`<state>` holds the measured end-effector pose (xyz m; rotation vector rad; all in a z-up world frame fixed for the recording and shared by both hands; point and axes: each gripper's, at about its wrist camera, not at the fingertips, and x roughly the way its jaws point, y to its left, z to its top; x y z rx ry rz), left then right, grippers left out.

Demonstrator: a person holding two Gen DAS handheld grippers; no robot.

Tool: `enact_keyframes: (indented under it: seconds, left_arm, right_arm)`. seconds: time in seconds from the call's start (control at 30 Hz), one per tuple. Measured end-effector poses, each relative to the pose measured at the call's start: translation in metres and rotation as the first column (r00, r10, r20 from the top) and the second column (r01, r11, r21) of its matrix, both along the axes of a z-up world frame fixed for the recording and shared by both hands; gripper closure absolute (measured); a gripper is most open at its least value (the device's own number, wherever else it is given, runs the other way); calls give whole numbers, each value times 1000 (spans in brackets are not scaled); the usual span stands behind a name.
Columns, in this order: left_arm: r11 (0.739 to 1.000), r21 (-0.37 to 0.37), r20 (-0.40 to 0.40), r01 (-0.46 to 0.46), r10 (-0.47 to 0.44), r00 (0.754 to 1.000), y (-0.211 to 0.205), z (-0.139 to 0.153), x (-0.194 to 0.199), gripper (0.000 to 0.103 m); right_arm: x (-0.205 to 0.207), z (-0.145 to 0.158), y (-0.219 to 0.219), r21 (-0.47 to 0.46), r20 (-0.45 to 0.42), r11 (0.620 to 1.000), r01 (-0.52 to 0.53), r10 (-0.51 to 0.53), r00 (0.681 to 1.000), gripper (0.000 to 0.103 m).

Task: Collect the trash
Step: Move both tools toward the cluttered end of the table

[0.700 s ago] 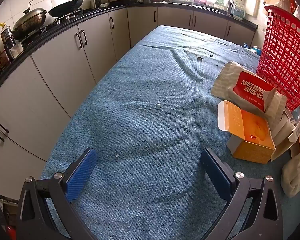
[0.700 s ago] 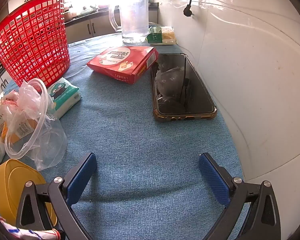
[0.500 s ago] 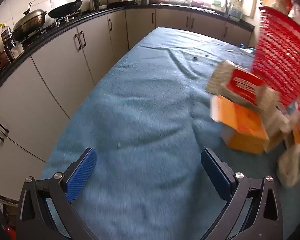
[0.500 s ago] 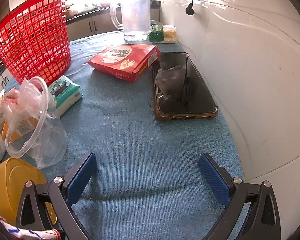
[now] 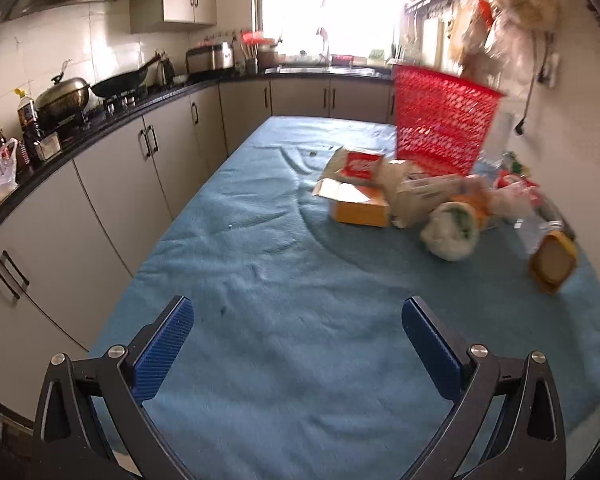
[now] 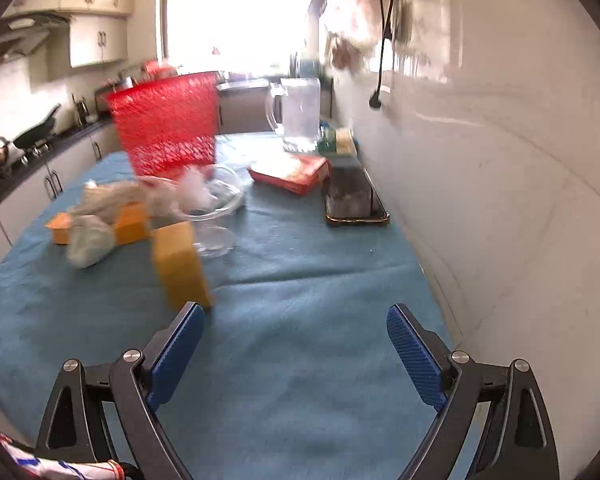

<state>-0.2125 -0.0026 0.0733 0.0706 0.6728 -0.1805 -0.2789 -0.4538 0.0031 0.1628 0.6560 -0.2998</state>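
One red mesh basket (image 5: 440, 128) stands upright at the far side of the table (image 5: 284, 288), which is draped in a blue cloth; through its lattice nothing can be made out inside, though blur makes that uncertain. In the right wrist view the same basket (image 6: 166, 122) sits far left, with one clear pitcher (image 6: 300, 114) to its right near the tiled wall; its contents cannot be told. A clear plastic bag (image 6: 210, 196) lies open in front of the basket, and what it holds is too smeared to name. The trash forms one loose heap just in front of the basket: one paper bag with a red label (image 5: 354, 166), one open orange carton (image 5: 358, 204), one crumpled white wad with green marks (image 5: 452, 232), and one yellow lidded tub (image 5: 552, 260) nearest the table's right side. Away from the heap, by the wall, lie one red flat box (image 6: 290, 170) and one dark phone (image 6: 356, 200), side by side. The left gripper (image 5: 298, 340) hovers over bare cloth at the near edge, its blue pads spread wide and gripping nothing; the heap lies well ahead of it and to the right. The right gripper (image 6: 296, 344) is likewise wide apart and empty above the cloth, with the yellow tub (image 6: 180, 266) just beyond its left finger and the rest of the heap farther off to the left.
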Motion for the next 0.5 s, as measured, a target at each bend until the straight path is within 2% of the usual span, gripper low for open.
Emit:
enact_keyframes:
  seconds: [0.2,0.33,0.4,0.5]
  left_arm:
    - [1000,-4,67,0,0,998,-7,6,-50,0]
    - [1000,-3,99,-31,31,995,-7,3,-75,0]
    - [999,3,108,-38,37,993,-7,1,-83,0]
    - [999,12,128,-39,37,991,-6,-3,-98,0]
  right_arm:
    - [-50,11,39,-7,127,1000,14,-13,992,8]
    - [-75,13,58,-51,216,995,85,-73,974,1]
    - [-80,11,69,-73,205,989,125,-108,973,1]
    - [-88,8,76,-31,218,992,122,-112,970,1]
